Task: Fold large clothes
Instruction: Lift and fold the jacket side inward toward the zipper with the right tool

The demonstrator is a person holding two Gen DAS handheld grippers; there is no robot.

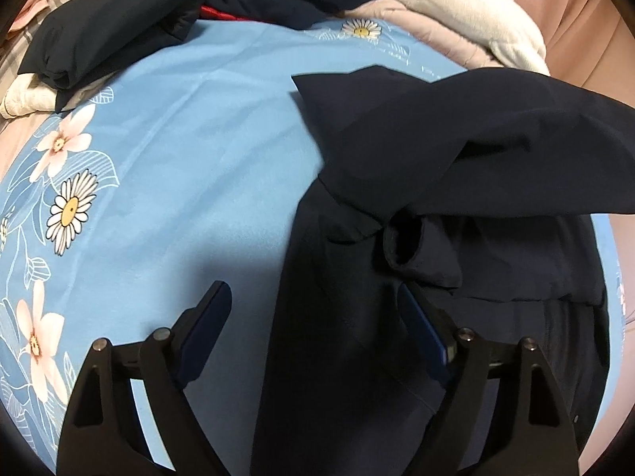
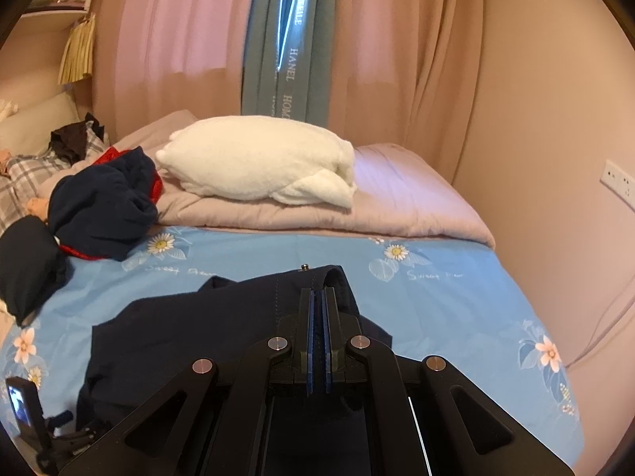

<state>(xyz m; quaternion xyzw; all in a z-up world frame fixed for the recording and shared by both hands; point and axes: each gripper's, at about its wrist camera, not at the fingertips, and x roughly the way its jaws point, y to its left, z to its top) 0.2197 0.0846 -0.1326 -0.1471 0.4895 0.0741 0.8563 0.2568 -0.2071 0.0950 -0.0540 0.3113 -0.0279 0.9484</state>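
Left wrist view: the left hand-held gripper (image 1: pixel 313 317) stands wide, empty, its fingers straddling the near edge of the navy garment (image 1: pixel 436 198) lying on the blue floral bed sheet (image 1: pixel 178 139). One panel is lifted off the sheet.

Right wrist view: the right hand-held gripper (image 2: pixel 317 317) is pinched closed on the garment's upper hem (image 2: pixel 317 273). The fabric appears soft, light and limp; it should be gripped at hems or corners, where layers bunch less.
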